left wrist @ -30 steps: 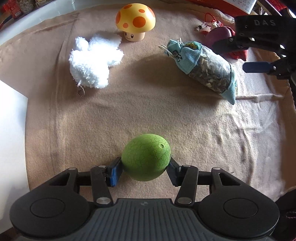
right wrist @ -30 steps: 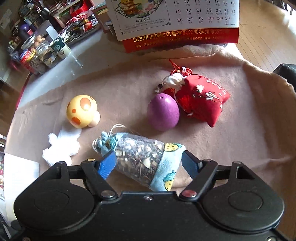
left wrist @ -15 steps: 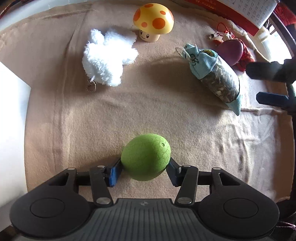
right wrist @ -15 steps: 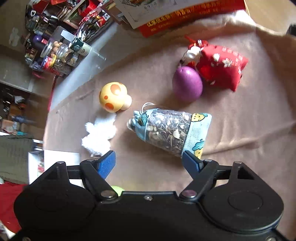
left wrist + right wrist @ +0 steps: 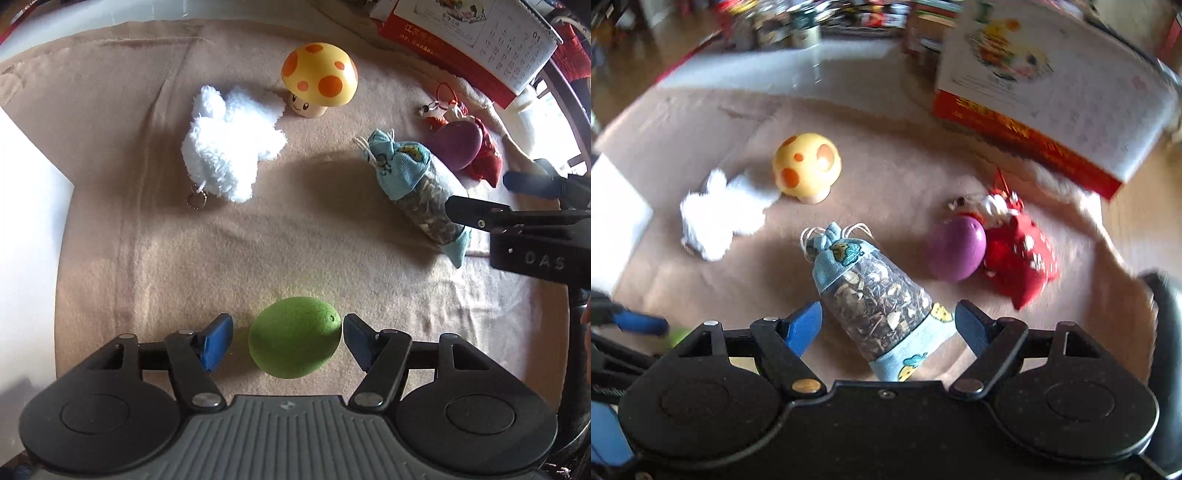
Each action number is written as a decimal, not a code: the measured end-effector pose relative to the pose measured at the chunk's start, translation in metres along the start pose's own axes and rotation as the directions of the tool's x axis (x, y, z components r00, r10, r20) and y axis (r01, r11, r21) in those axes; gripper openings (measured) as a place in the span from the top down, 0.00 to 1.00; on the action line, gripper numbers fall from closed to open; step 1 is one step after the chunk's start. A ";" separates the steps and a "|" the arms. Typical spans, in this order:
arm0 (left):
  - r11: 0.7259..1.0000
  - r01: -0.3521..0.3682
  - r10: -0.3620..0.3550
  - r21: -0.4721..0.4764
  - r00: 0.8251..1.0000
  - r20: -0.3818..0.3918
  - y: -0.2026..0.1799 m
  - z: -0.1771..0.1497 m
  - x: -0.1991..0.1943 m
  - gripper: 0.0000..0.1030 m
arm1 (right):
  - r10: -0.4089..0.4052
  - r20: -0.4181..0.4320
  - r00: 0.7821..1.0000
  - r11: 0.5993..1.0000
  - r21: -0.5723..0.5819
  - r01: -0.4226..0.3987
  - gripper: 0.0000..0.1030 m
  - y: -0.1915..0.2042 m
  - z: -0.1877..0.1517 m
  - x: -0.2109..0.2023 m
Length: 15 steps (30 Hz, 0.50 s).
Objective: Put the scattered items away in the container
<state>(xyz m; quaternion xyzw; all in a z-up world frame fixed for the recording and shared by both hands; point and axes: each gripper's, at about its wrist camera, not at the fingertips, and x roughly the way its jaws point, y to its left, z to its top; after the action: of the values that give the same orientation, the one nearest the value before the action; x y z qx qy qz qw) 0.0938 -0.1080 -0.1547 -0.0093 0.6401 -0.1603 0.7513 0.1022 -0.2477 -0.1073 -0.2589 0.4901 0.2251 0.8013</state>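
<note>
1. Left wrist view: the left gripper [image 5: 288,338] is opening, its blue pads clear of the green egg [image 5: 294,341] between them at bottom centre on the beige cloth [image 5: 147,258]. The right gripper [image 5: 491,199] enters from the right edge, cut off, hiding the end of the herb sachet [image 5: 413,188].
2. Same view: the purple egg [image 5: 458,144] half covers a red pouch [image 5: 487,158]; a white slab at left is cropped, so I cannot tell whether it is the container.
3. Right wrist view, blurred: the right gripper [image 5: 888,325] stands open astride the herb sachet [image 5: 879,295], pads not touching. The green egg [image 5: 677,336] is a sliver at lower left.
</note>
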 end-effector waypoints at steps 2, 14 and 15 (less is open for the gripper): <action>1.000 -0.004 0.004 0.014 1.000 -0.012 -0.002 -0.002 0.003 0.35 | -0.072 -0.014 0.997 0.983 -0.173 0.068 0.26 0.021 0.000 0.013; 0.999 -0.031 0.032 0.013 0.999 -0.040 0.007 -0.004 0.006 0.35 | -0.071 -0.128 0.989 0.997 -0.043 0.066 0.47 0.008 0.010 0.059; 1.000 -0.030 0.030 0.009 0.999 -0.038 0.008 -0.004 0.005 0.34 | -0.041 -0.139 0.989 0.999 0.021 0.044 0.47 0.000 0.008 0.056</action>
<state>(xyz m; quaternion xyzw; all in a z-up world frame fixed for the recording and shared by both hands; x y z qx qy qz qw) 0.0926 -0.1005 -0.1618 0.0066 0.6536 -0.1516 0.7414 0.1308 -0.2366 -0.1553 -0.2748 0.5415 0.1835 0.7730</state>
